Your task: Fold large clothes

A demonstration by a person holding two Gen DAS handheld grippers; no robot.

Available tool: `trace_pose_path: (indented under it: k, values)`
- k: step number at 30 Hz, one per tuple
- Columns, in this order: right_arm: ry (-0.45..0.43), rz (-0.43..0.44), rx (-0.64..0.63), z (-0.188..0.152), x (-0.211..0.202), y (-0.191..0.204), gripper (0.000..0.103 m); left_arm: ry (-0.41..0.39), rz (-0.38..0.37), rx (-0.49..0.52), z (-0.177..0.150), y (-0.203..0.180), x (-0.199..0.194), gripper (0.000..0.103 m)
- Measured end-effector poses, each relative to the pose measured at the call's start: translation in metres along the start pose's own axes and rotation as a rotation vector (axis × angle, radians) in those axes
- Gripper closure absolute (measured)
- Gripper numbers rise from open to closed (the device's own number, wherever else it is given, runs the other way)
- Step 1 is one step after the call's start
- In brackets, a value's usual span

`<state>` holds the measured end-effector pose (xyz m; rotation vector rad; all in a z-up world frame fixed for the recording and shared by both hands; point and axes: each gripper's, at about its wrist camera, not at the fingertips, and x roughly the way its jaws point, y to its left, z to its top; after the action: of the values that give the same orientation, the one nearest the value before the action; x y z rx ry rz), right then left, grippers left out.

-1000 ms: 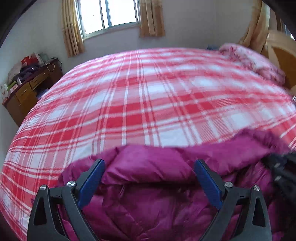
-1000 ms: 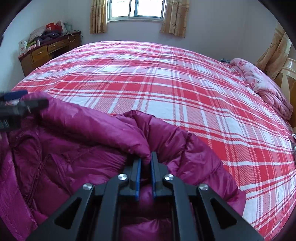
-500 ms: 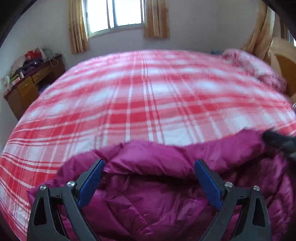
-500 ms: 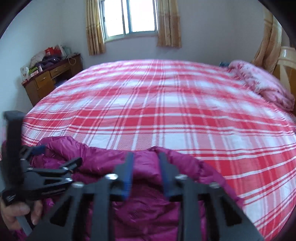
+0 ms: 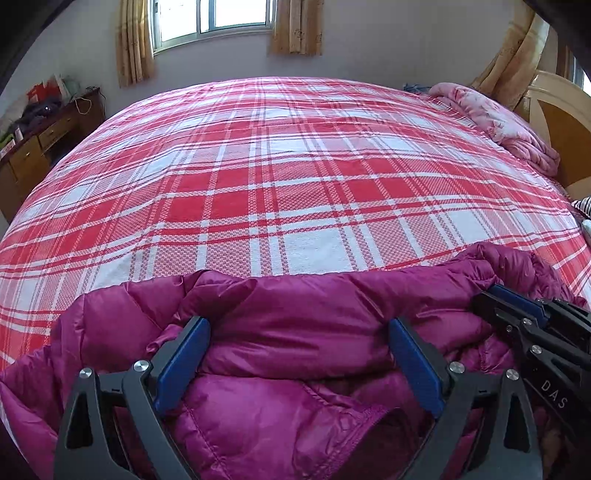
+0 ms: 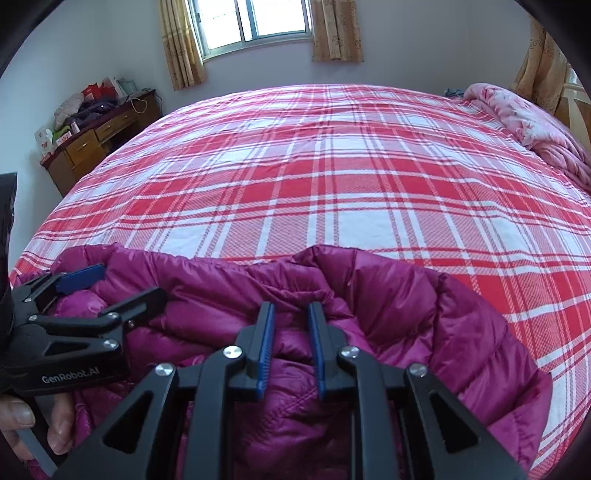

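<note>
A magenta puffer jacket (image 5: 295, 332) lies bunched on the near edge of the red plaid bed (image 5: 288, 177); it also shows in the right wrist view (image 6: 388, 302). My left gripper (image 5: 297, 328) is open wide, its blue pads either side of a fold of the jacket without pinching it. My right gripper (image 6: 291, 314) has its jaws a little apart, with a ridge of jacket fabric between the pads. The right gripper also shows at the right of the left wrist view (image 5: 524, 314). The left gripper shows at the left of the right wrist view (image 6: 92, 288).
A pink quilt (image 5: 498, 122) is heaped at the bed's far right by the wooden headboard (image 5: 557, 122). A cluttered wooden desk (image 6: 92, 140) stands at the left wall. A curtained window (image 6: 258, 22) is at the back. The plaid cover spreads beyond the jacket.
The right gripper's jaws went from shut on the jacket to slightly apart. Both grippers moved closer together and the jacket's top edge settled flatter on the bed.
</note>
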<state>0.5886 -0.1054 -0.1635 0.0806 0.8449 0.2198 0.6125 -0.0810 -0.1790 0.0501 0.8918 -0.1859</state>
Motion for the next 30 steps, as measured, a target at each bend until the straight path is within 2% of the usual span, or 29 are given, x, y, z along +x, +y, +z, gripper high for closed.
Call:
trace_pose_path:
  k: [6, 18, 30]
  values:
    - [0.005, 0.005, 0.011, -0.002, 0.002, -0.003, 0.082, 0.019, 0.048, 0.037, 0.001, -0.007, 0.007, 0.004]
    - [0.025, -0.09, -0.065, -0.002, 0.008, 0.012, 0.082, 0.03, 0.068, 0.057, 0.002, -0.009, 0.01, 0.002]
    - [0.033, -0.11, -0.082, -0.003, 0.01, 0.016, 0.082, 0.028, 0.075, 0.061, 0.002, -0.011, 0.012, 0.002]
